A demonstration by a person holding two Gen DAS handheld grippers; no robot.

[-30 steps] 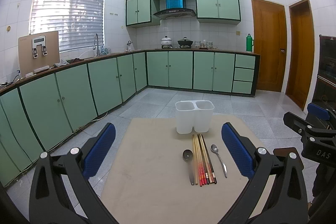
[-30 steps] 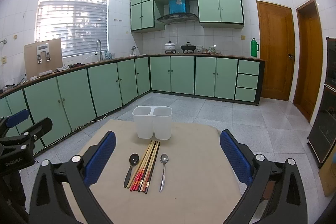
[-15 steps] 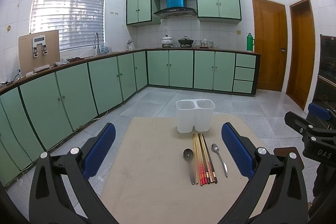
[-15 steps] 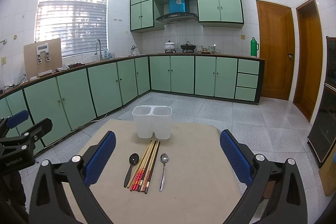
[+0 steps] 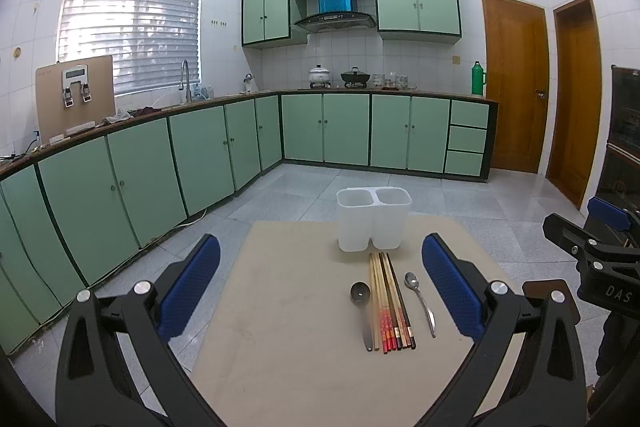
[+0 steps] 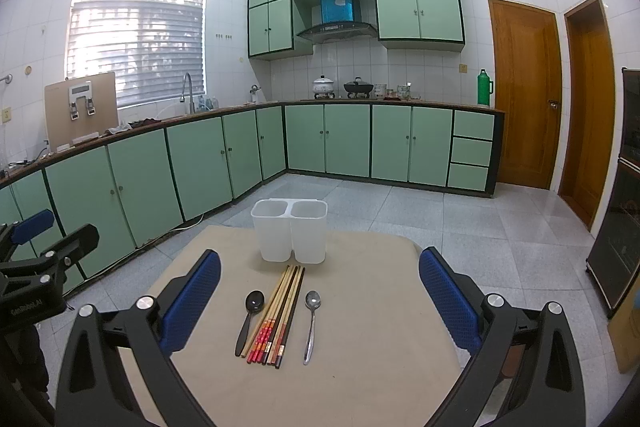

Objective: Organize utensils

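A white two-compartment utensil holder (image 5: pixel 373 219) (image 6: pixel 289 235) stands at the far side of a beige table (image 5: pixel 280 327) (image 6: pixel 380 307). In front of it lie a black spoon (image 5: pixel 362 307) (image 6: pixel 251 315), a bundle of several chopsticks (image 5: pixel 390 301) (image 6: pixel 278 315) and a metal spoon (image 5: pixel 420 301) (image 6: pixel 311 323), side by side. My left gripper (image 5: pixel 320 287) is open and empty, held above the table's left part. My right gripper (image 6: pixel 320 295) is open and empty, above the near edge, with the utensils between its fingers in view.
Green kitchen cabinets (image 5: pixel 160 171) run along the left and back walls. Two wooden doors (image 5: pixel 516 107) are at the right. A dark cabinet (image 6: pixel 624 207) stands at the far right. Each gripper shows at the other view's edge, the right one (image 5: pixel 592 259), the left one (image 6: pixel 36 267).
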